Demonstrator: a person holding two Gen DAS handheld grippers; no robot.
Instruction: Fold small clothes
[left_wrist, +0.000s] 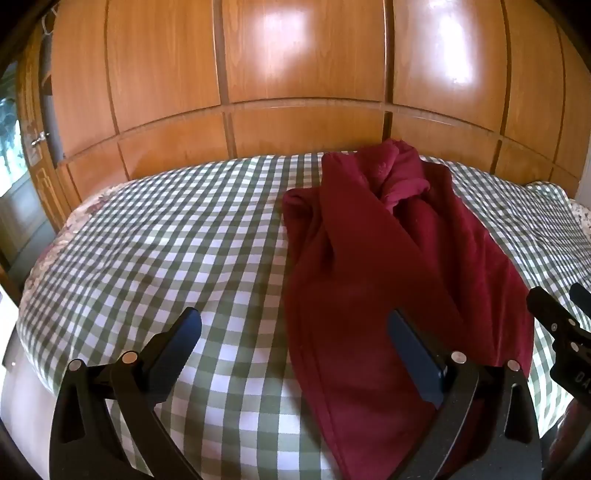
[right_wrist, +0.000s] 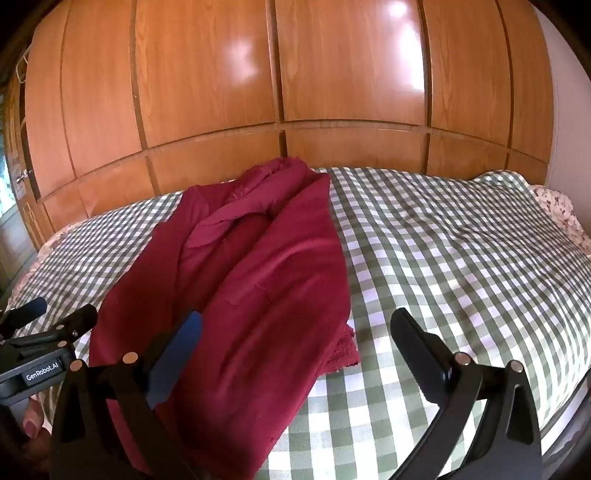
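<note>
1. Two pairs of tongs hang above a bed (left_wrist: 155, 236), both tipped downward, with nothing between their fingers.
2. Left tongs (left_wrist: 293, 332) stand wide; one finger is over the green-and-white checked cover (right_wrist: 461, 236), the other over the near left part of the dark red garment (left_wrist: 388, 266).
3. Right tongs (right_wrist: 295, 332) are spread just as wide; the left finger is over the garment's near part, the right finger over bare checked cover beside it.
4. In the right wrist view the left tongs show at the left edge, with a fingertip (right_wrist: 31, 430) of the person's hand below them.
5. The dark red garment lies lengthwise on the bed, running from the near edge toward the far side, loosely doubled over with a bunched, twisted part at its far end.
6. A strip of its fuzzy underside shows at the near right edge in the right wrist view.
7. Behind the bed stands a glossy wooden panelled wardrobe (left_wrist: 303, 66).
</note>
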